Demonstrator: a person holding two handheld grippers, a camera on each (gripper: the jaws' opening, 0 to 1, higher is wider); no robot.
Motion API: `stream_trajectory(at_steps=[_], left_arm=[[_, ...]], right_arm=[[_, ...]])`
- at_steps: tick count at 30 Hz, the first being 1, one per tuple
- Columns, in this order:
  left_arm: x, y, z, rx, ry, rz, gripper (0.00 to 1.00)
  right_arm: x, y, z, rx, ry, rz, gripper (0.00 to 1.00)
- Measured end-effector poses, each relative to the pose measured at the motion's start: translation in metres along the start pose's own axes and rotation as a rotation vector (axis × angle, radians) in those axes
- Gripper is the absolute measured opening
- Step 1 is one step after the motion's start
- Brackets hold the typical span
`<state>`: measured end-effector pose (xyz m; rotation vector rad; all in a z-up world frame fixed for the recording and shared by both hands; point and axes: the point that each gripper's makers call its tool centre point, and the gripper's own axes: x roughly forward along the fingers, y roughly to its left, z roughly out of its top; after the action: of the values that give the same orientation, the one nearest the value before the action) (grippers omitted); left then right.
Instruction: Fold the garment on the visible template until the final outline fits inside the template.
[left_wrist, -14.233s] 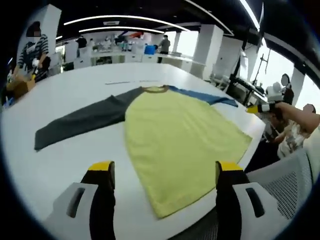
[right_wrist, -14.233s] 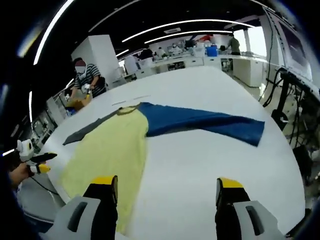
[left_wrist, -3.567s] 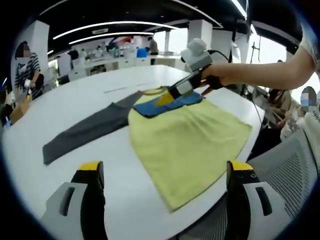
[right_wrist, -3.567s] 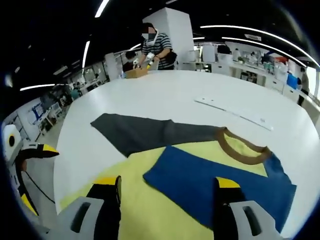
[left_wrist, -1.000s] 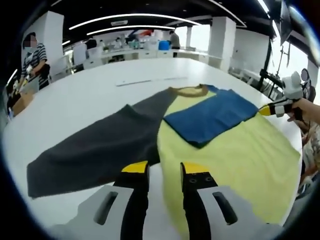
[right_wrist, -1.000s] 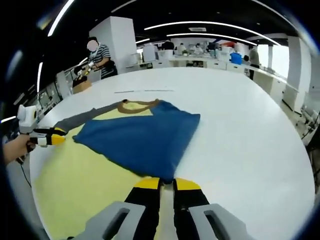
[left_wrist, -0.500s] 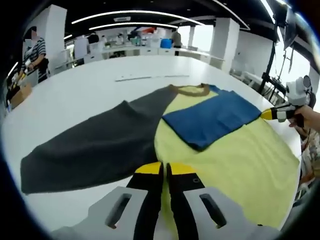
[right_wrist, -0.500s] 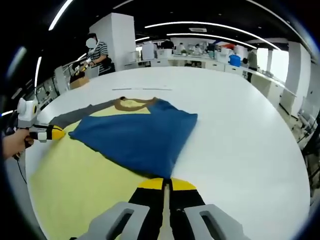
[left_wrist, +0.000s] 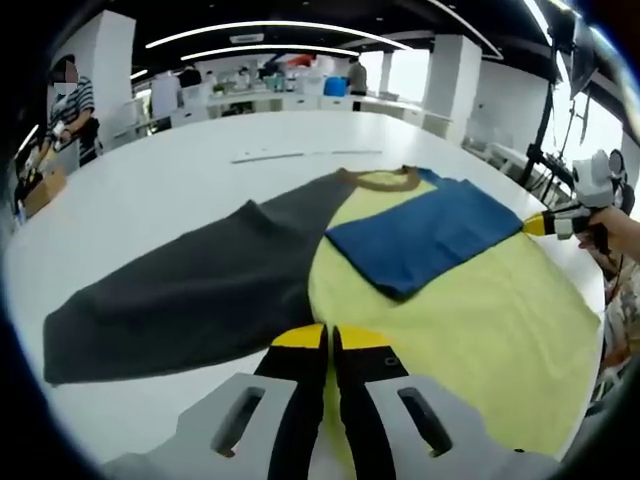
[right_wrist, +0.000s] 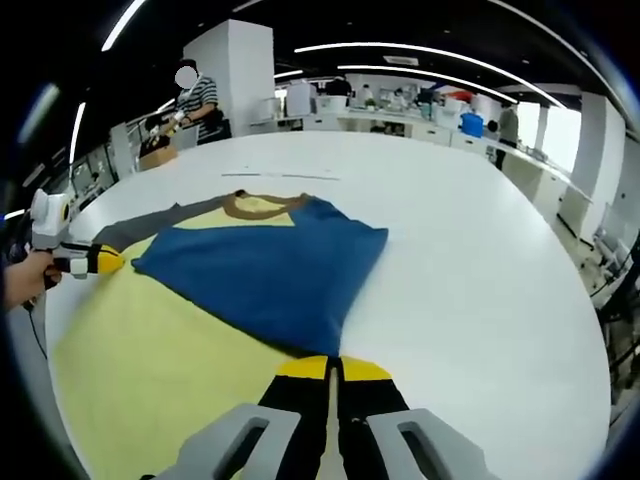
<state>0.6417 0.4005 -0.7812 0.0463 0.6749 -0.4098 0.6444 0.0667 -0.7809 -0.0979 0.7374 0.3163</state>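
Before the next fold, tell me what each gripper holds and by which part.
The left gripper is shut on the shirt at its yellow edge beside the grey sleeve. The right gripper is shut on its opposite yellow edge, below the folded blue sleeve.

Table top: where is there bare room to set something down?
Bare white table lies right of the blue sleeve, and beyond the brown collar and grey sleeve. The near edge is crowded: the yellow body and both tongs sit there.
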Motion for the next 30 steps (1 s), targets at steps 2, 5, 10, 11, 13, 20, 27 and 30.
stream_trajectory(at_steps=[2, 5, 10, 11, 13, 20, 27, 30], left_arm=[[0.000, 0.000, 0.000, 0.001, 0.000, -0.002, 0.00], [0.000, -0.002, 0.000, 0.005, 0.001, -0.004, 0.00], [0.001, -0.002, 0.001, 0.025, 0.003, -0.007, 0.01], [0.002, -0.003, 0.001, 0.027, 0.003, -0.009, 0.01], [0.002, -0.005, 0.001, 0.036, 0.004, -0.012, 0.01], [0.002, -0.007, 0.001, 0.050, 0.002, -0.013, 0.05], [-0.006, -0.004, -0.001, 0.085, -0.022, -0.012, 0.19], [-0.011, -0.005, 0.000, 0.084, -0.037, -0.019, 0.24]], right_arm=[[0.000, -0.001, 0.000, -0.002, 0.002, -0.002, 0.00], [0.000, -0.002, 0.000, -0.007, 0.006, -0.004, 0.00], [0.000, -0.005, 0.000, -0.002, 0.012, -0.003, 0.00], [0.000, -0.005, 0.000, 0.000, 0.013, -0.007, 0.00], [-0.001, -0.007, -0.001, 0.011, 0.016, -0.012, 0.00], [-0.003, -0.008, -0.003, 0.013, 0.024, -0.012, 0.00], [-0.005, -0.007, 0.000, 0.021, 0.002, 0.005, 0.00], [-0.007, -0.005, 0.004, 0.026, -0.014, 0.023, 0.10]])
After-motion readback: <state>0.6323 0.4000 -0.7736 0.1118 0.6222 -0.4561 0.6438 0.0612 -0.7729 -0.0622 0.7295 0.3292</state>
